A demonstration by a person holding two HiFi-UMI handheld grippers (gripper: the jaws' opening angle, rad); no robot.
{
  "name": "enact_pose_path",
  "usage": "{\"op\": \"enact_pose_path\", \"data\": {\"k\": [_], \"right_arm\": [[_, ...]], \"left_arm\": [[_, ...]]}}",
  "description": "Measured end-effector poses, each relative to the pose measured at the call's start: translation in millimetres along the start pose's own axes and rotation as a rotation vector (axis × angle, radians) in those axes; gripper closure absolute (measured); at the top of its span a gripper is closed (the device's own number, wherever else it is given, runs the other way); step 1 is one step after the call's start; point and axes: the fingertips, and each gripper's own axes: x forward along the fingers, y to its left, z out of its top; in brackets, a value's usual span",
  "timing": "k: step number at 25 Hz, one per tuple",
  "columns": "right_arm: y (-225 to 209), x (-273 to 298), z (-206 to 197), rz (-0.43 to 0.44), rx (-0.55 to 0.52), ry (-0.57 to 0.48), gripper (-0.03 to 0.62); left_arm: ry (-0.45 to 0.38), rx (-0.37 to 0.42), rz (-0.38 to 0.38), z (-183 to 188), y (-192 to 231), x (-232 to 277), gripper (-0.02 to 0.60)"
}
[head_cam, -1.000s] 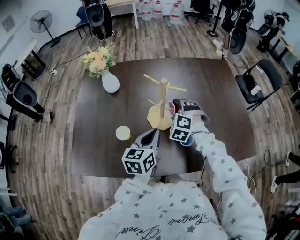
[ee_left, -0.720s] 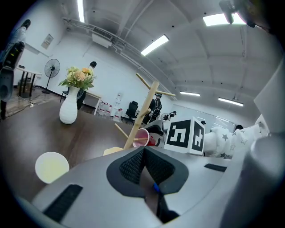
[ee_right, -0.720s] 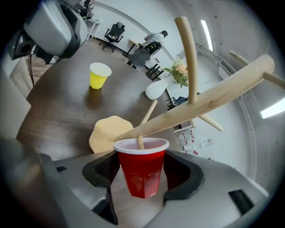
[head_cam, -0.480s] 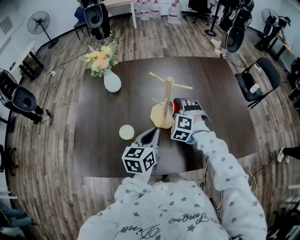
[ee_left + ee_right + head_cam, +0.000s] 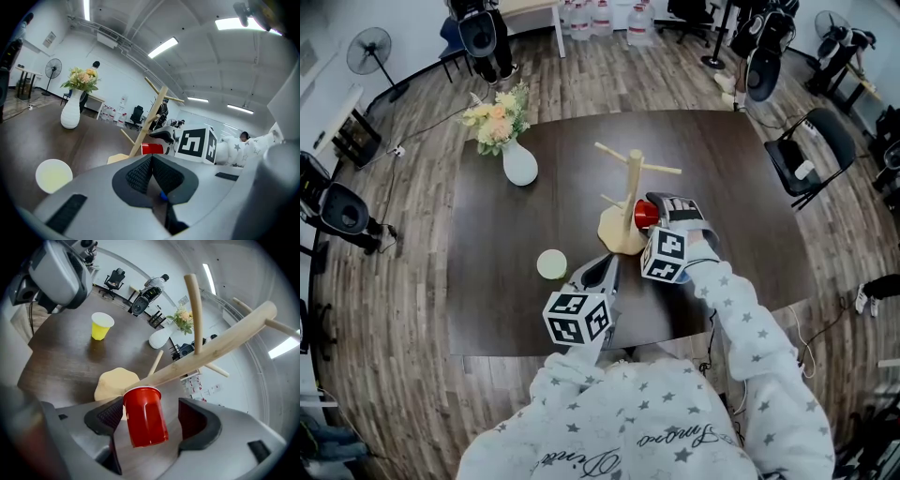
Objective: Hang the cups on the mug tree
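Now the right gripper (image 5: 151, 419) has just been opening its jaws, released around the red cup (image 5: 143, 408), which hangs on a low peg of the mug tree (image 5: 632, 192). That cup looks done; the yellow cup (image 5: 551, 263) waits left, by the clenched, empty left gripper (image 5: 151, 161).

The desk (image 5: 731, 150) is a dark brown, nearly square top with slightly bowed edges. Near its far left corner a white vase (image 5: 519, 167) of pale flowers stands upright. Around the middle, a little toward the near edge, the wooden mug tree (image 5: 630, 197) stands on its flat pale base, pole upright and pegs slanting outward. A yellow cup (image 5: 551, 264) sits mouth up to the left of that base, apart from it and closer to the near edge, well apart from the vase
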Motion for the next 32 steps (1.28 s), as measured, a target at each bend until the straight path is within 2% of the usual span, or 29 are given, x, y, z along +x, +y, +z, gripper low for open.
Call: {"op": "enact_pose_path", "data": {"k": [11,15,20,24,27,32], "right_arm": [[-10,-25,7,-0.072,0.060,-0.024,0.250],[-13,-43,11,-0.109,0.105,-0.042,0.311],[-3,-56,17,-0.111,0.172,-0.075,0.350],[0,-67,18,-0.145,0.231,-0.104,0.456],[0,-76,17,-0.164,0.301,-0.132,0.519],[1,-90,7,-0.159,0.475,-0.209,0.563]], "left_arm": [[0.017,0.023,-0.058,-2,-8,1,0.557],[0.026,0.041,-0.078,-4,-11,-4,0.557],[0.039,0.054,-0.095,-10,-9,-9,0.557],[0.050,0.063,-0.102,-13,-9,-11,0.557],[0.056,0.069,-0.105,-14,-11,-10,0.557],[0.058,0.085,-0.104,-15,-20,-4,0.557]]}}
